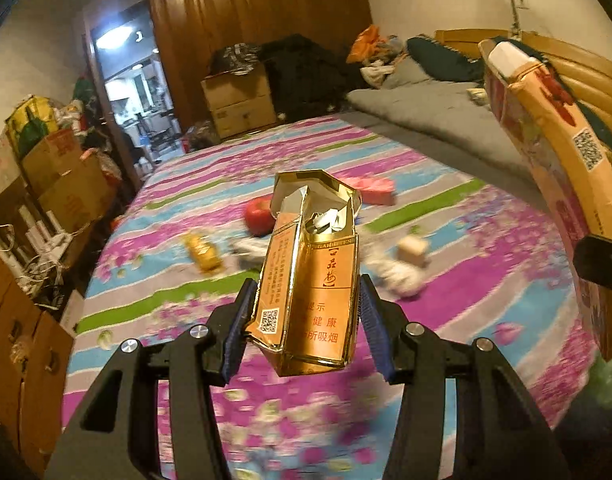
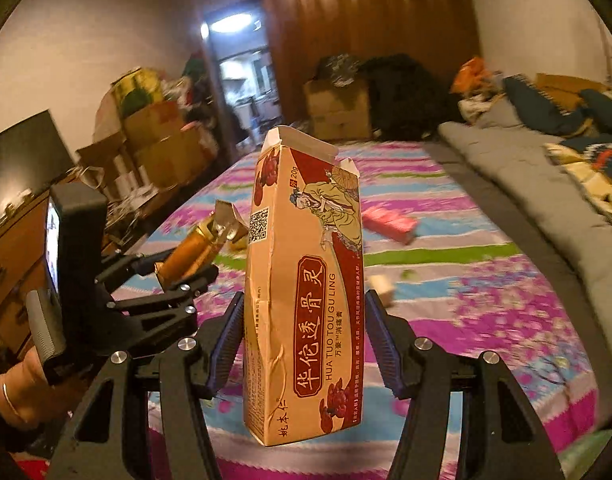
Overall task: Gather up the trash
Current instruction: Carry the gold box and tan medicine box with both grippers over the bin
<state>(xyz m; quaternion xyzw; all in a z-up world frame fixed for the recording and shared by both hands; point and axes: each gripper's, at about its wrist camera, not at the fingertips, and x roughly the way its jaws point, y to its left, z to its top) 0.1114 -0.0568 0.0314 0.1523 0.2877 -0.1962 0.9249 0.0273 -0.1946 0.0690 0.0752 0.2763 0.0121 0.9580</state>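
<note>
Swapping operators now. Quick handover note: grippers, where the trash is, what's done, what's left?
Left gripper: shut on the gold cigarette pack, held above the bed.
Right gripper: shut on the tall medicine box, also in the air.
Done: both boxes picked up. No bin in view.
Left on the bedspread: pink box, small gold pack, crumpled white paper, small tan block. The red apple may not be trash.

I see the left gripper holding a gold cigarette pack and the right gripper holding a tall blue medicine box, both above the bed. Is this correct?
Not quite: the medicine box in the right gripper is tan and dark red, not blue, as the right wrist view shows. The left gripper does hold the gold cigarette pack, and both are above the bed.
</note>
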